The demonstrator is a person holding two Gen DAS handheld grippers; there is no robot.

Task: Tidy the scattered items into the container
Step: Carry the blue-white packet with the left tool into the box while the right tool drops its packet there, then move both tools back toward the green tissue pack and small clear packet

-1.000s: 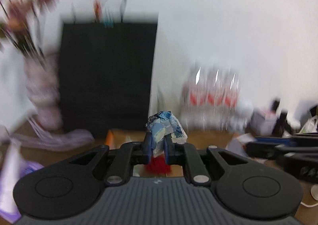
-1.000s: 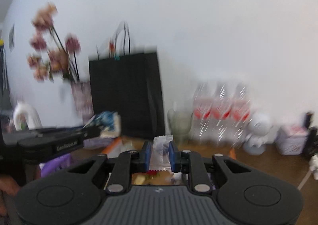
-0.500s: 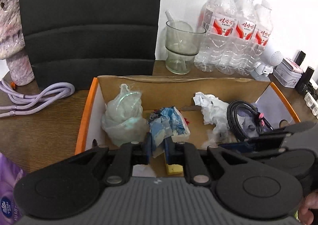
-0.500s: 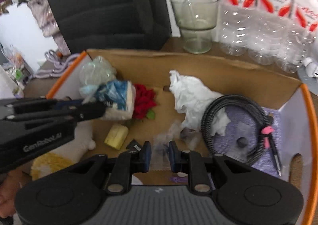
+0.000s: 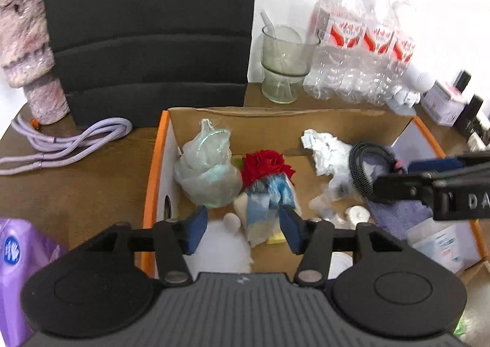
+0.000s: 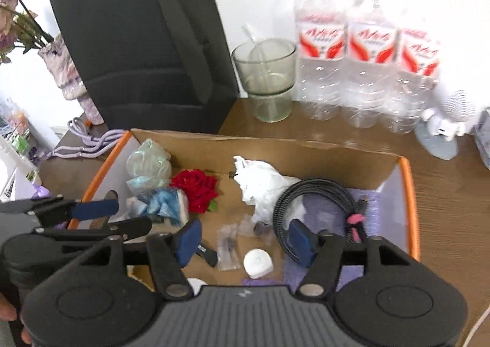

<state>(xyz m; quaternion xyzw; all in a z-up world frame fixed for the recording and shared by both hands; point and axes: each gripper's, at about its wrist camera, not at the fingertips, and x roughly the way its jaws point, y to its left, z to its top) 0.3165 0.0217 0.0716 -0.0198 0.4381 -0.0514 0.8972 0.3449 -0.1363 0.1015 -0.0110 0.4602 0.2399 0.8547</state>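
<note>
While both grippers hang over the cardboard box with orange edges (image 5: 154, 169), most of the tidying looks done. The left gripper (image 5: 243, 229) has its blue pads spread wide, with nothing held between them. The right gripper (image 6: 245, 238) is spread wide too and holds nothing.

Lots of things already lie inside the box. A crumpled blue and white wrapper (image 5: 271, 196) sits on the box floor just past the left gripper, next to a red cloth rose (image 5: 265, 163). A scrunched clear plastic bag (image 5: 208, 172) rests by the left wall. A small clear packet (image 6: 228, 245) and a little round white cap (image 6: 258, 262) lie under the right gripper. A wad of white paper (image 6: 260, 181) sits in the middle, touching a coiled black cable (image 6: 318, 193) on the right side.

Some things are outside the box. A looped purple cord (image 5: 65, 143) lies on the brown wooden table (image 5: 76, 190) to the left, and a shiny purple pack (image 5: 15, 258) sits at the near left corner. I think these could be the bits left to put away, but I cannot tell for sure that they count as the mess. The glass cup (image 6: 266, 77) and the three clear water bottles (image 6: 366, 59) stand behind the box and seem to belong there.
</note>
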